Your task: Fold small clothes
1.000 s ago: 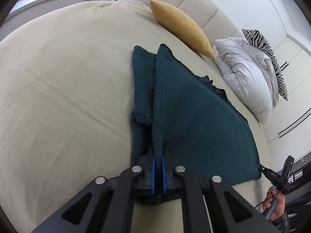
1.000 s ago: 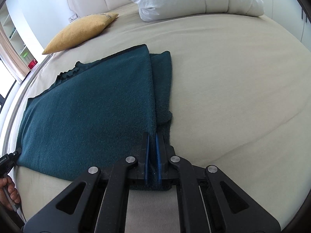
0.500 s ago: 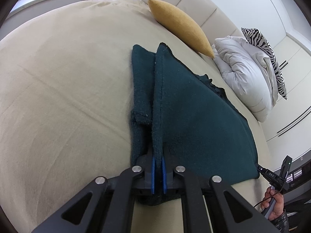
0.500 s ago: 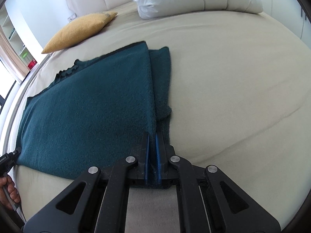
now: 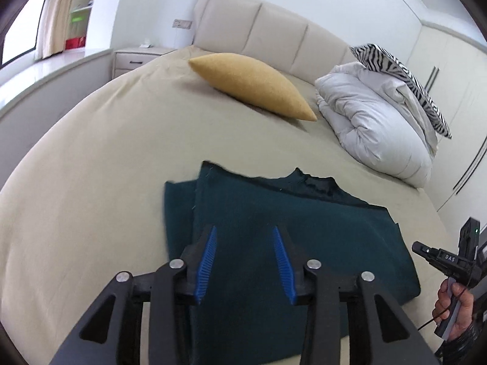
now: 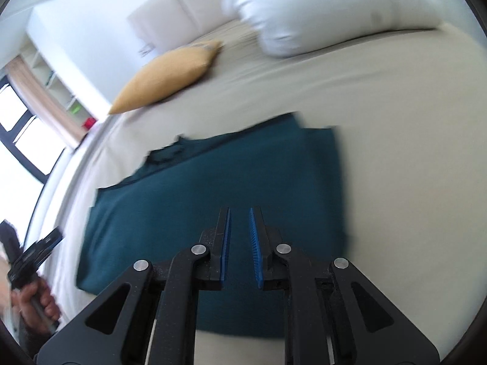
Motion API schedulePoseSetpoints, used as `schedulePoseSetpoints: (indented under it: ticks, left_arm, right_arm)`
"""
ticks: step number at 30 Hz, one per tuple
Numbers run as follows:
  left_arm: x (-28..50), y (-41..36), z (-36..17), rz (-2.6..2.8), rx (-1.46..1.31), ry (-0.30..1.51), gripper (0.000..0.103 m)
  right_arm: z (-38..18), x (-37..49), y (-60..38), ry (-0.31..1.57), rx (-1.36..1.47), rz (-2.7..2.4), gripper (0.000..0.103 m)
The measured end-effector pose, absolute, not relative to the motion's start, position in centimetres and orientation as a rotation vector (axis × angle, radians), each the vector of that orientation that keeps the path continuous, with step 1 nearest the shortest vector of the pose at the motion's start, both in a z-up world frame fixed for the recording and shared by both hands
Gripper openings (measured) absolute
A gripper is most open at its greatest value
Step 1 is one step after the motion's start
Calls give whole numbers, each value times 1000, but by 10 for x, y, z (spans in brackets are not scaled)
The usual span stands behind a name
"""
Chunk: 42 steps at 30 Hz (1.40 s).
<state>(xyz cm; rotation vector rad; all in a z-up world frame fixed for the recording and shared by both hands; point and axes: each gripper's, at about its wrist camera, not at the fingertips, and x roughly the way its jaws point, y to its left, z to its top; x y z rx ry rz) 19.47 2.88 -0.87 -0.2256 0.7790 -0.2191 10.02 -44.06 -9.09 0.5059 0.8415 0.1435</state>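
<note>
Left wrist view shows one dark teal knit garment (image 5: 304,237) lying flat on the beige bed (image 5: 91,164), with one mustard cushion (image 5: 252,86) and one white duvet (image 5: 374,121) beyond it. Above the garment, the left hand-held gripper (image 5: 245,261) is spread wide, gripping nothing. The right hand-held gripper (image 6: 240,243) is slightly parted above the garment, and the lettering "DAS" is readable on it in the left wrist view.

Soft daylight is filling the room, coming from the window (image 5: 18,39) at the left; in the right wrist view the window panes (image 6: 12,112) are blowing out to pure white. Shadows on the bed (image 5: 91,158) are staying faint. The left wrist view is holding fairly sharp, while the right wrist view is smearing with motion blur, the yellow cushion (image 6: 170,76) and white duvet (image 6: 328,9) losing their edges. Fisheye distortion is bending both frames, with dark vignetting creeping into the corners
</note>
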Motion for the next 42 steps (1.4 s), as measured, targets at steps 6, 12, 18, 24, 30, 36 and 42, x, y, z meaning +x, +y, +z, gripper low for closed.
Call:
schedulePoseSetpoints:
  ticks: [6,12,18,24,30,36,42]
  left_arm:
    - [269,-23,-40,-232,-159,825,42]
    - [290,4,-89,-244,-258,868,32]
    - [287,17,-94,-315,-322,852,30]
    - [286,19,-95,-329,-337,853,29]
    - [280,25,-90,-310,-373,857,28]
    - [219,-3,-56,-298,-279,836,42]
    - [172,-22,-67,-328,-214,896,50]
  right_arm:
    - [-107,187,-362,888,545,349,14]
    - [-151,242,-358,932,727,386,11]
    - [-184,223,-453,789,1025,248,5]
    - [-181,195,-515,701,1050,66,8]
    - [-134,140,-523,604,953,-37,18]
    - [-92,93,-445,577,853,215,65]
    - [-126,89,-330,785,869,529,65]
